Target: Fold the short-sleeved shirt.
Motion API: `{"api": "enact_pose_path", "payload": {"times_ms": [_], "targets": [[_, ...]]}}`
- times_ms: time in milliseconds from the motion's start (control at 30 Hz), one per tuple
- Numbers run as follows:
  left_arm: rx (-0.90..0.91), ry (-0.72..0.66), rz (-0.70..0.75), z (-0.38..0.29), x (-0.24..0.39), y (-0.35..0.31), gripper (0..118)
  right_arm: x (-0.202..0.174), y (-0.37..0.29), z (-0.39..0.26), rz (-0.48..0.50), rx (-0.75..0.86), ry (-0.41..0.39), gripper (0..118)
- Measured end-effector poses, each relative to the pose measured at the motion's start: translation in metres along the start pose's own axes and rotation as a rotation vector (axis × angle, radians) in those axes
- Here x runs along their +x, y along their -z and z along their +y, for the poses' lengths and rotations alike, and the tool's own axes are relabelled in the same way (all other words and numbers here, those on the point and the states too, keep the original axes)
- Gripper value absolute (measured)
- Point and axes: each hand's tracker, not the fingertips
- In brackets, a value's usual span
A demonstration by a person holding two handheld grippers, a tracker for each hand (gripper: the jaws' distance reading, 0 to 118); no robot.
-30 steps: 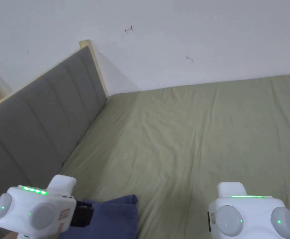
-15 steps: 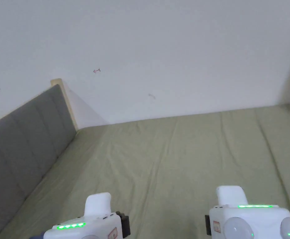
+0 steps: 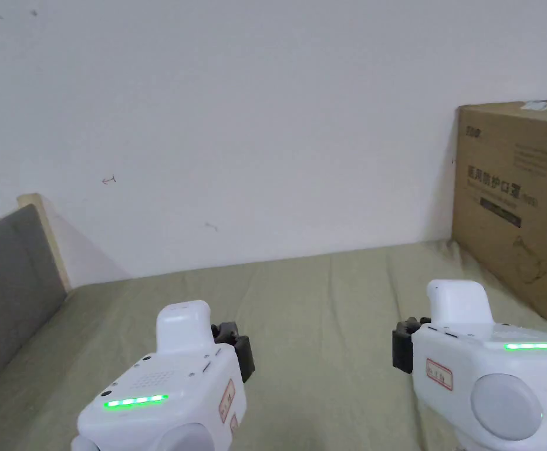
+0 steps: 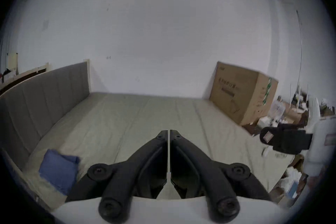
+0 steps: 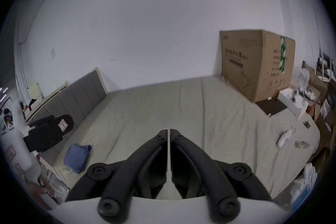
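A folded blue shirt (image 4: 59, 171) lies near the left front corner of the olive bed sheet (image 4: 138, 118), close to the grey headboard; it also shows in the right gripper view as the blue shirt (image 5: 77, 157). My left gripper (image 4: 170, 132) is shut with nothing between its jaws, held above the bed, up and to the right of the shirt. My right gripper (image 5: 170, 131) is also shut and holds nothing. In the head view the left gripper (image 3: 234, 343) and the right gripper (image 3: 404, 346) float side by side over the sheet (image 3: 319, 305).
A large cardboard box (image 3: 516, 205) stands at the bed's far right corner against the white wall. The grey padded headboard (image 3: 8, 282) runs along the left. Small scraps (image 5: 285, 137) lie on the sheet's right edge, with clutter (image 5: 309, 93) beyond.
The head camera has swung up and to the right, so the blue shirt has left its picture and the box has come in. Both grippers now sit higher and closer together.
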Motion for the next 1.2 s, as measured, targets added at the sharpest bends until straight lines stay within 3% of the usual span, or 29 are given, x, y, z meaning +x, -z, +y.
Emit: {"api": "enact_pose_path", "payload": {"times_ms": [200, 300, 400, 467, 500, 533, 600, 633, 800, 967, 1200], "targets": [[0.155, 0.084, 0.119, 0.018, 0.018, -0.02, 2, -0.003, -0.028, 0.017, -0.018, 0.182, -0.024, 1], [0.187, 0.081, 0.162, 0.02, 0.018, -0.024, 3, -0.008, -0.027, 0.019, -0.036, 0.196, -0.03, 8], [0.197, 0.062, 0.166, 0.022, 0.014, -0.026, 31, -0.011, -0.025, 0.019, -0.072, 0.213, -0.016, 26], [0.199, 0.052, 0.162, 0.023, 0.01, -0.027, 35, -0.013, -0.024, 0.019, -0.079, 0.22, -0.012, 31], [0.196, 0.051, 0.159, 0.022, 0.007, -0.026, 50, -0.014, -0.025, 0.019, -0.093, 0.222, -0.01, 50], [0.192, 0.055, 0.164, 0.022, 0.007, -0.026, 75, -0.014, -0.024, 0.018, -0.108, 0.229, -0.009, 71], [0.187, 0.061, 0.174, 0.022, 0.005, -0.026, 111, -0.013, -0.026, 0.019, -0.107, 0.249, -0.015, 88], [0.202, 0.066, 0.168, 0.021, 0.002, -0.028, 118, -0.014, -0.027, 0.019, -0.11, 0.261, -0.022, 95], [0.225, 0.172, 0.167, 0.022, 0.008, -0.034, 118, -0.013, -0.028, 0.02, -0.14, 0.288, -0.071, 118], [0.215, 0.191, 0.157, 0.016, 0.009, -0.036, 118, -0.013, -0.029, 0.017, -0.138, 0.317, -0.128, 118], [0.202, 0.182, 0.157, 0.013, 0.003, -0.035, 118, -0.014, -0.032, 0.016, -0.131, 0.328, -0.138, 118]]}}
